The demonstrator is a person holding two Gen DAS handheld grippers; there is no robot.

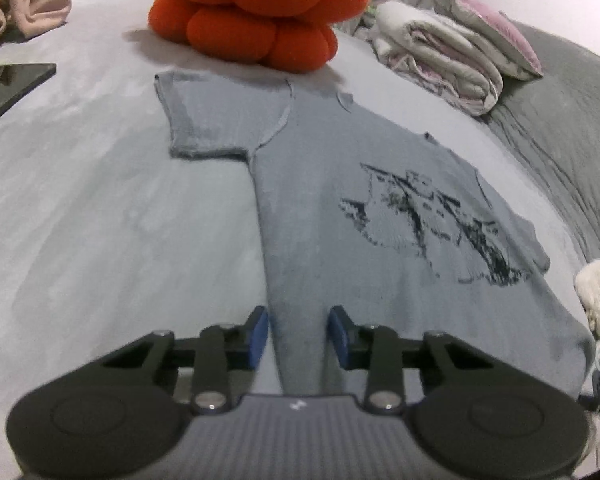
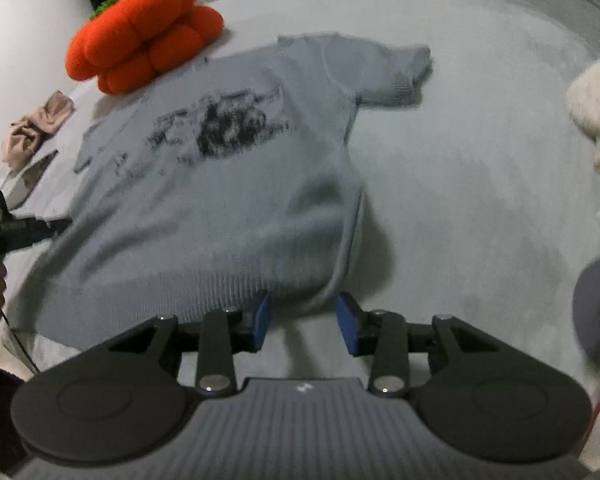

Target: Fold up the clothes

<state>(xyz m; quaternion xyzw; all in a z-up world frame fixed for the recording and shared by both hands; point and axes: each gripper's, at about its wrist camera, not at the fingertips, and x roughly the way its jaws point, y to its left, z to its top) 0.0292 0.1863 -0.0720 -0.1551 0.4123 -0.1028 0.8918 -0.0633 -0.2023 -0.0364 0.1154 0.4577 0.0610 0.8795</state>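
A grey-blue knit T-shirt [image 1: 340,216] with a dark print lies spread flat on the pale bed cover, also seen in the right wrist view [image 2: 228,184]. My left gripper [image 1: 298,334] is open, its blue pads on either side of the shirt's left bottom edge. My right gripper [image 2: 305,320] is open at the shirt's right bottom corner, the hem's corner lying between the pads. The left gripper also shows at the far left of the right wrist view [image 2: 28,230].
An orange pumpkin cushion [image 1: 256,12] sits just beyond the collar. Folded bedding [image 1: 444,60] and a grey duvet [image 1: 560,128] lie to the right. A dark tablet [image 1: 8,84] and beige cloth [image 1: 16,12] are at the left. A white fluffy thing [image 2: 596,112] is at the right.
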